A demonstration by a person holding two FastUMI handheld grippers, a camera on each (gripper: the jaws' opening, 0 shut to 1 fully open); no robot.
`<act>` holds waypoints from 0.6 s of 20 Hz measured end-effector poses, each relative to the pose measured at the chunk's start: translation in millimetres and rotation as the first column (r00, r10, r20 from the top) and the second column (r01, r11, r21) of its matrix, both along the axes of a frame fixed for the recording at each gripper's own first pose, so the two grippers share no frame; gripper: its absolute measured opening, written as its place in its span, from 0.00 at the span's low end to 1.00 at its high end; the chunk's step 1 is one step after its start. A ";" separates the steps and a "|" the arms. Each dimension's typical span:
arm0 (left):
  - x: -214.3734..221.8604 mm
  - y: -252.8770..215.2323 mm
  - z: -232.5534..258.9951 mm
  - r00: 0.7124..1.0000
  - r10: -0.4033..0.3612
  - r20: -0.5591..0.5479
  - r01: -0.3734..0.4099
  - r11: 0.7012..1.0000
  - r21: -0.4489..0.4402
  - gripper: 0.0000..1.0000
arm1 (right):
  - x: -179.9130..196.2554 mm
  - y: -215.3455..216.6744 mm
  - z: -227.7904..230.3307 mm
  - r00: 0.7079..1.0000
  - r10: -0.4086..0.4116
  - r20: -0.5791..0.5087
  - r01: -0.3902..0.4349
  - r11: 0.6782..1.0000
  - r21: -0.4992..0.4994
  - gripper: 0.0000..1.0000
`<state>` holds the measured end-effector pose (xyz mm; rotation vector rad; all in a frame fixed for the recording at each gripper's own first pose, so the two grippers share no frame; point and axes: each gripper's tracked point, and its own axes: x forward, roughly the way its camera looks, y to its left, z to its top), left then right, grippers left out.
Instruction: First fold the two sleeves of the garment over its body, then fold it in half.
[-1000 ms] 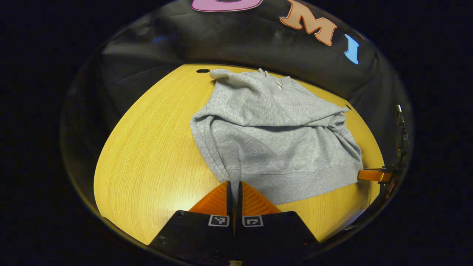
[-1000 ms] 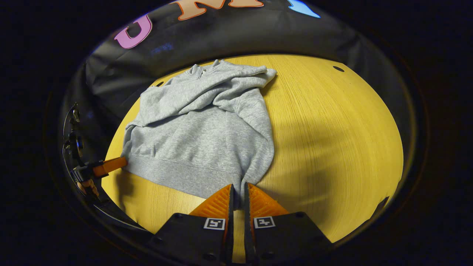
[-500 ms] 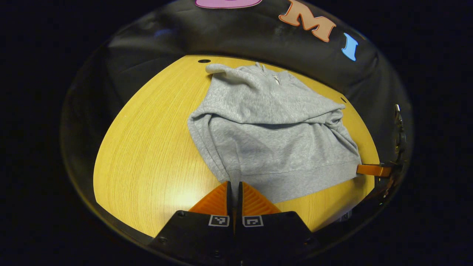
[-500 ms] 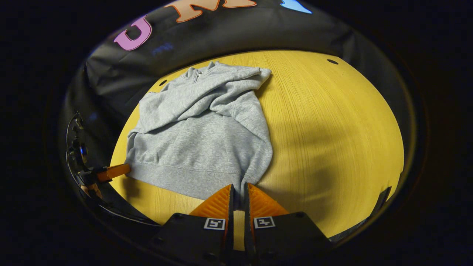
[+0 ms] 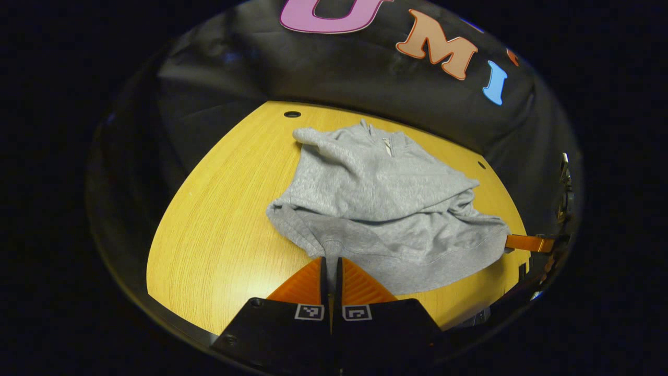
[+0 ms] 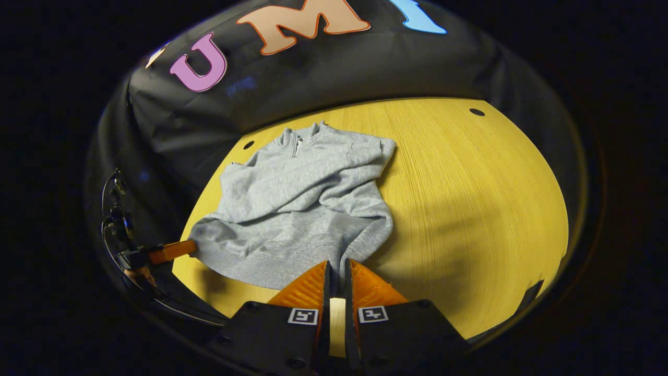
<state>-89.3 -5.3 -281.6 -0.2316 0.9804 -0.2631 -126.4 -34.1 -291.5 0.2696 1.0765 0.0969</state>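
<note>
A grey sweatshirt [image 5: 386, 203] lies on the yellow wooden table [image 5: 219, 224], collar toward the far wall, both sleeves folded across its body. My left gripper [image 5: 330, 259] is shut on the left corner of the hem. My right gripper [image 6: 336, 262] is shut on the right corner of the hem [image 6: 292, 256]. The hem is lifted off the table and bunches toward the chest. In the left gripper view the other gripper [image 5: 527, 243] shows at the far right, holding the hem corner. In the right gripper view the other gripper [image 6: 169, 251] shows at the far left.
Small round holes [image 5: 292, 114] sit near the table's far edge, and another hole [image 6: 476, 112] at the far right corner. Bare tabletop [image 6: 469, 209] stretches to the right of the sweatshirt and to its left [image 5: 209, 209]. The black cloth wall stands just behind the table.
Both grippers have risen and moved toward the collar with the hem held. The lower body of the sweatshirt has lifted, shortened and bunched up.
</note>
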 end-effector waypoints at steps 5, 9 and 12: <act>27.6 2.5 17.7 0.999 0.041 0.004 -0.041 0.998 -0.037 0.00 | 36.8 5.5 19.0 0.996 -0.084 0.033 0.081 0.993 0.081 0.14; 55.2 -0.2 26.7 0.999 0.054 0.006 -0.054 0.997 -0.057 0.00 | 68.0 11.3 26.6 0.987 -0.160 0.030 0.153 0.975 0.161 0.13; 70.6 -0.7 22.4 0.997 0.073 -0.035 -0.075 0.994 -0.073 0.00 | 90.2 12.9 27.7 0.982 -0.191 0.011 0.185 0.963 0.196 0.13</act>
